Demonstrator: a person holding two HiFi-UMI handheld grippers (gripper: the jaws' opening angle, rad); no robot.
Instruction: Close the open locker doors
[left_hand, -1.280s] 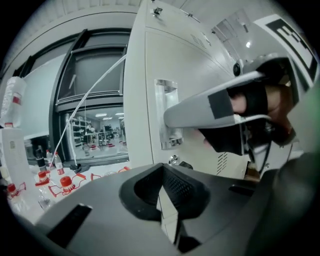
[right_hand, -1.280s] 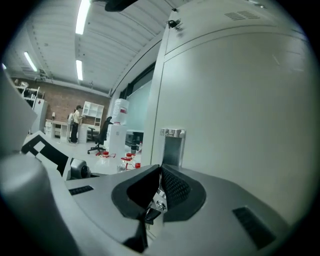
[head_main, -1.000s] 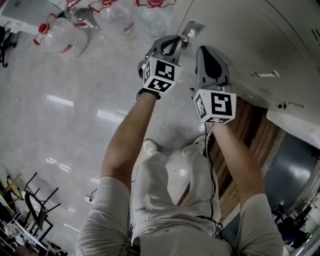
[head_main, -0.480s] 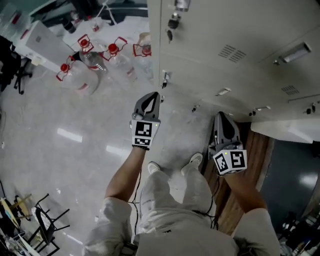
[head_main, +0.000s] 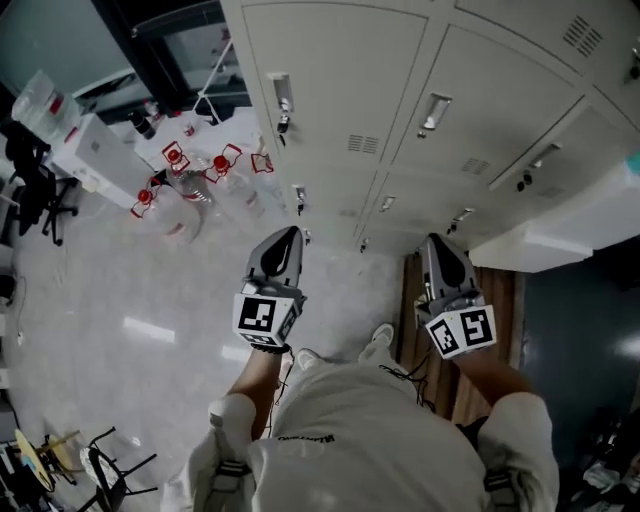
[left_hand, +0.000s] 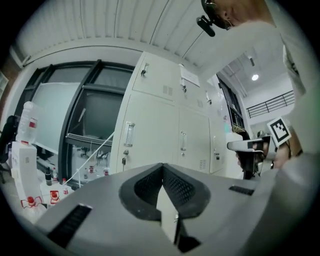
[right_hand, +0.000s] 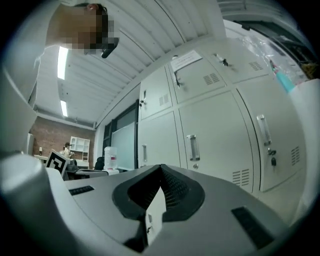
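Observation:
A bank of cream lockers (head_main: 400, 110) fills the top of the head view, its near doors flush, each with a handle. At the right, one open locker door (head_main: 560, 238) sticks out edge-on over a dark gap. My left gripper (head_main: 287, 233) and right gripper (head_main: 437, 241) are held side by side in front of me, short of the lockers and touching nothing. The left gripper (left_hand: 162, 169) is shut and empty, pointing at shut locker doors (left_hand: 150, 130). Also shut and empty, the right gripper (right_hand: 160, 170) faces more shut locker doors (right_hand: 215, 135).
Clear water jugs with red caps (head_main: 180, 170) lie on the pale floor left of the lockers, beside a white box (head_main: 85, 150). A wooden strip (head_main: 480, 310) runs under my right arm. Black chairs (head_main: 110, 470) stand at the lower left.
The head view has swung upward, so much more of the locker fronts shows. Both grippers have dropped lower in the picture and drawn back from the lockers, still shut.

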